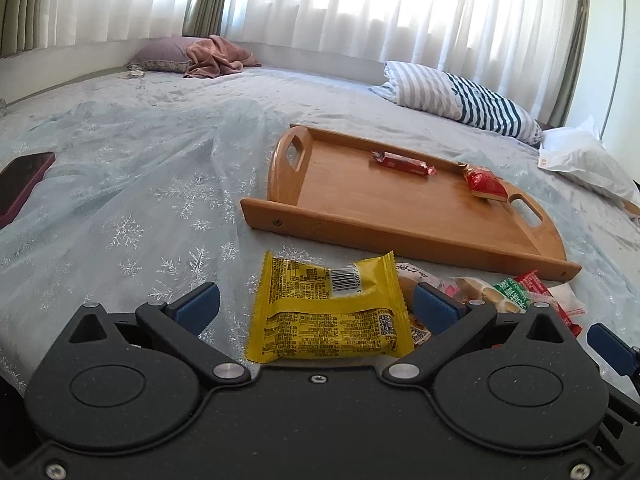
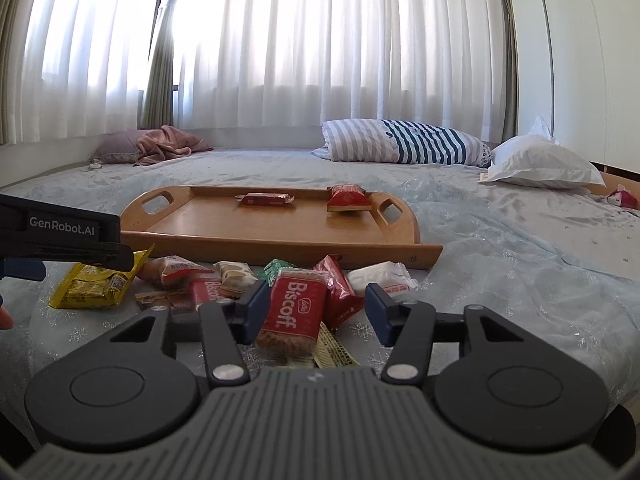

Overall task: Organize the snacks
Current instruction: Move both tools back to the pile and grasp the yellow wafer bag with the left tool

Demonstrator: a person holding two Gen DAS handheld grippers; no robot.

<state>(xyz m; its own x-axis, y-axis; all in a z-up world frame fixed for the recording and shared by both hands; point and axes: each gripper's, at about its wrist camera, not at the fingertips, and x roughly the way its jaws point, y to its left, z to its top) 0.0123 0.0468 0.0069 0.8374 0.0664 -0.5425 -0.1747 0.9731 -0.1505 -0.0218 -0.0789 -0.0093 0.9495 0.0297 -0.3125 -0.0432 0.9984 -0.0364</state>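
Two grippers face the tray (image 2: 224,236), each with a packet between gaping jaws, gripped by neither. Left gripper (image 1: 316,304) straddles the yellow packet (image 1: 328,312); right gripper (image 2: 314,308), nearer the tray, brackets the Biscoff pack (image 2: 294,312), long axis pointing trayward, right pad clear.

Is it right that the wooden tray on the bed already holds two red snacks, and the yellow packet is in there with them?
Not quite. The wooden tray does hold two red snacks, but the yellow packet lies on the bed in front of the tray, between the left gripper's open fingers. The left wrist view shows it.
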